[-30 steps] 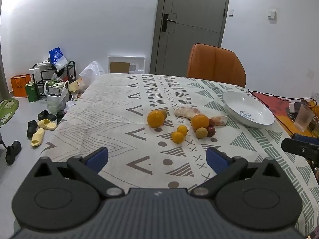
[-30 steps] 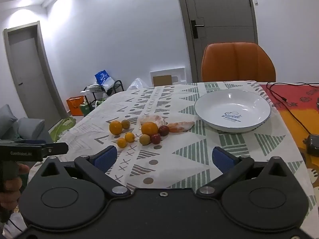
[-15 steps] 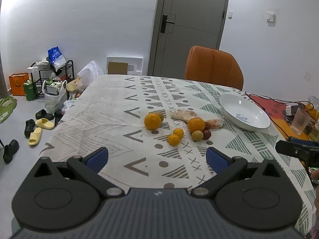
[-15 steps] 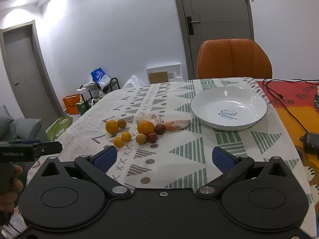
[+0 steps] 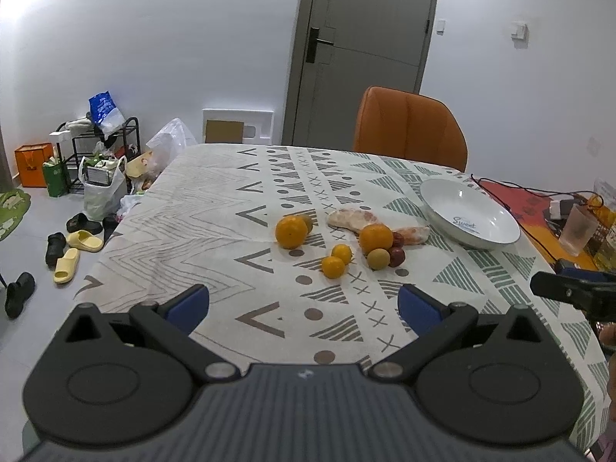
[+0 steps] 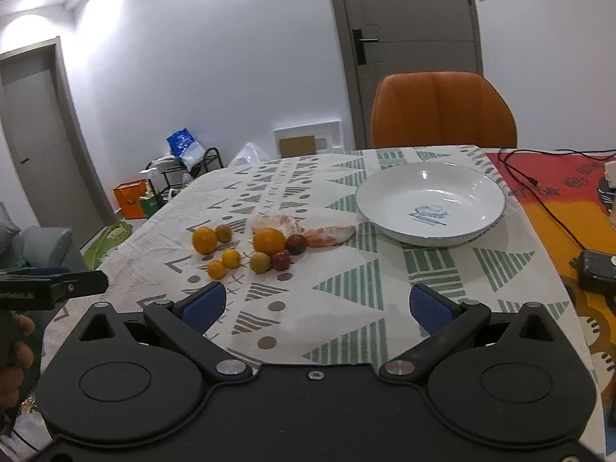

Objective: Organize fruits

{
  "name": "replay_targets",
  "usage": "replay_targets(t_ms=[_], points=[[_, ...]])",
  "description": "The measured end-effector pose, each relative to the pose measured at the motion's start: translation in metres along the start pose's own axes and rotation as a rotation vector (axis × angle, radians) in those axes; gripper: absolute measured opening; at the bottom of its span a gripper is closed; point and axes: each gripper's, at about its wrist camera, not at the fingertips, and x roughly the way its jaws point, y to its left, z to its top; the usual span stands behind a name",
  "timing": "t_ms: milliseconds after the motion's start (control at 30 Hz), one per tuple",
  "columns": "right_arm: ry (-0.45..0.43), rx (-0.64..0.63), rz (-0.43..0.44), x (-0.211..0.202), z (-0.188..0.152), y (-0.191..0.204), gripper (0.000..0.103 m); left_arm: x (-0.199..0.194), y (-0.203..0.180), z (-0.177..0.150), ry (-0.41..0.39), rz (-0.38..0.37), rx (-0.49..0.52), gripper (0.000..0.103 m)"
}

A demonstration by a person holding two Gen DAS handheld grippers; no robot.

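Observation:
A cluster of fruit lies mid-table: a big orange [image 5: 291,232] at the left, another orange [image 5: 375,238], two small yellow-orange fruits [image 5: 333,266], a greenish round fruit [image 5: 378,258], dark red fruits [image 5: 396,256] and peeled citrus pieces [image 5: 352,218]. The same cluster shows in the right wrist view, with an orange [image 6: 269,241] at its centre. An empty white plate [image 6: 430,202] stands right of the fruit. My left gripper [image 5: 303,304] is open near the table's front edge. My right gripper [image 6: 315,305] is open too, further right. Both hold nothing.
A patterned tablecloth [image 5: 215,208] covers the table. An orange chair [image 5: 410,133] stands at the far side. Cables, a plastic cup [image 5: 578,228] and a dark device [image 6: 598,264] lie at the right on a red-orange mat. Shoes and bags crowd the floor at the left.
Both grippers have drawn back and risen slightly, so the fruit and plate look smaller and farther. Both stay open, and nothing on the table has moved.

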Motion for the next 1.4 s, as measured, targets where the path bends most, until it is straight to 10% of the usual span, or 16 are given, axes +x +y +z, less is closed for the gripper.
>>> replay_targets(t_ms=[1400], points=[[0.008,-0.034,0.014,0.011,-0.007,0.01,0.103,-0.001,0.009,-0.002,-0.015,0.005,-0.02,0.103]])
